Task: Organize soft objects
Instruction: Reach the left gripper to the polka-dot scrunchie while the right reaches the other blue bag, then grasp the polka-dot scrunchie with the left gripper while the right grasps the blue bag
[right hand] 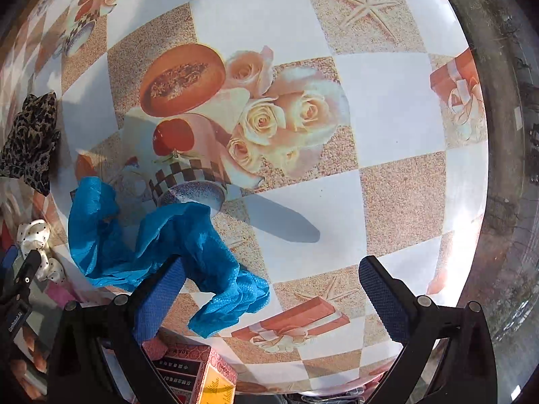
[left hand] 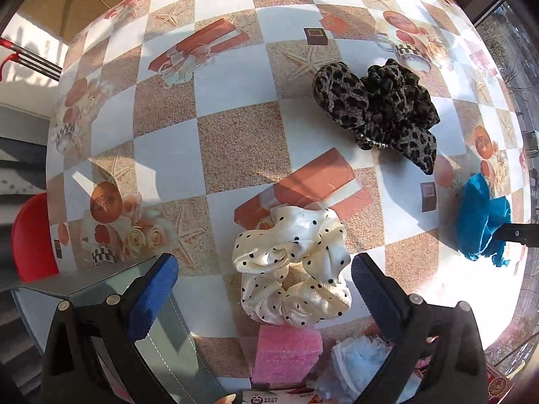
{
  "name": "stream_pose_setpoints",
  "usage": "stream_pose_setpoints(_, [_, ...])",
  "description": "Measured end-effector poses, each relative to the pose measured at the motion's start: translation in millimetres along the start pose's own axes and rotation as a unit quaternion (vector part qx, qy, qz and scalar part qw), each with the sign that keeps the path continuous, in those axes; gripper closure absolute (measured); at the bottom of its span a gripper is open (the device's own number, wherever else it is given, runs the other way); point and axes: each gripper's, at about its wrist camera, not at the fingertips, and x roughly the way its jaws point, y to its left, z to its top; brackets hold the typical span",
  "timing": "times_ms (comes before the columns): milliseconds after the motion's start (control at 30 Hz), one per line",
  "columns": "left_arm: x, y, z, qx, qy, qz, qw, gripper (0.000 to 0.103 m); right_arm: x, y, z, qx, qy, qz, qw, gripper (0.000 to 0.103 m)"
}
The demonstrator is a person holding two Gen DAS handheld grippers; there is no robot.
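1. Red plastic chair seat [left hand: 32, 235]: far left of the left wrist view, beyond the table edge, partly cut off.
2. Round table with a checkered cloth printed with starfish, roses and gift boxes [left hand: 242, 134]: bears all the soft items.
3. Left gripper [left hand: 264, 269], black with blue ribbed pads: jaws spread wide and holding nothing, hovering over the near edge of the table.
4. Cream satin scrunchie with black polka dots [left hand: 293, 266]: lies flat between the left gripper's pads, touching neither. A ring shape; its loose tails point away from the camera toward the table centre.
5. Pink rectangular sponge block [left hand: 284, 353]: just below the cream scrunchie, at the table's near edge.
6. Pale blue and white frilled fabric piece [left hand: 357, 360]: just right of the pink block, partly hidden by the right finger.
7. Leopard-print chiffon scrunchie with a small bead cluster [left hand: 377, 111]: farther back and right; long axis runs from upper left to lower right, tail pointing lower right.
8. Crumpled blue textured cloth [right hand: 158, 245]: near the table's right edge. In the right wrist view its long axis runs left to lower right, one end lying just beside the left pad [right hand: 158, 299].
9. Right gripper [right hand: 269, 293]: jaws spread wide, empty, the blue cloth mostly outside its left finger.
10. Red and yellow printed carton [right hand: 198, 373]: bottom of the right wrist view, beneath the gripper.
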Motion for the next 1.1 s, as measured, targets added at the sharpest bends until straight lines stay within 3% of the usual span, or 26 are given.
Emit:
stream_pose_setpoints(67, [-5, 2, -4, -0.008, -0.005, -0.01, 0.9999, 0.0, -16, -1, -11, -0.005, -0.028, 0.059, 0.998, 0.0])
stream_pose_setpoints(133, [-4, -1, -6, -0.007, -0.003, -0.006, 0.9999, 0.0, -28, 14, -20, -0.037, -0.051, 0.083, 0.995, 0.0])
stream_pose_setpoints(300, [21, -23, 12, -0.007, 0.024, 0.004, 0.9997, 0.0, -16, 71, -19, -0.151, -0.084, 0.009, 0.985, 0.0])
stream_pose_setpoints(433, [36, -26, 10, -0.022, 0.036, 0.002, 0.9991, 0.0, 14, 90, -20, -0.181, -0.083, -0.044, 0.979, 0.0])
stream_pose_setpoints(667, [44, -29, 10, -0.026, 0.038, -0.013, 0.9989, 0.0, 30, 107, -26, -0.187, -0.092, -0.072, 0.975, 0.0])
stream_pose_setpoints(733, [54, -15, 6, -0.042, 0.042, -0.027, 0.9979, 0.0, 31, 110, -29, -0.187, -0.099, -0.072, 0.975, 0.0])
stream_pose_setpoints(933, [57, -11, 18, -0.025, 0.065, -0.026, 0.9973, 0.001, 32, 100, -44, -0.187, -0.1, -0.068, 0.975, 0.001])
stream_pose_setpoints(1000, [52, -17, 21, -0.02, 0.057, -0.027, 0.9978, 0.009, 27, 92, -49, -0.182, -0.104, -0.067, 0.975, 0.011])
stream_pose_setpoints(1067, [42, -23, 25, -0.01, 0.04, -0.027, 0.9988, 0.025, 15, 86, -46, -0.184, -0.114, -0.065, 0.974, 0.035])
stream_pose_setpoints(1100, [38, -26, 25, -0.004, 0.032, -0.029, 0.9991, 0.042, 12, 84, -49, -0.185, -0.119, -0.064, 0.973, 0.042])
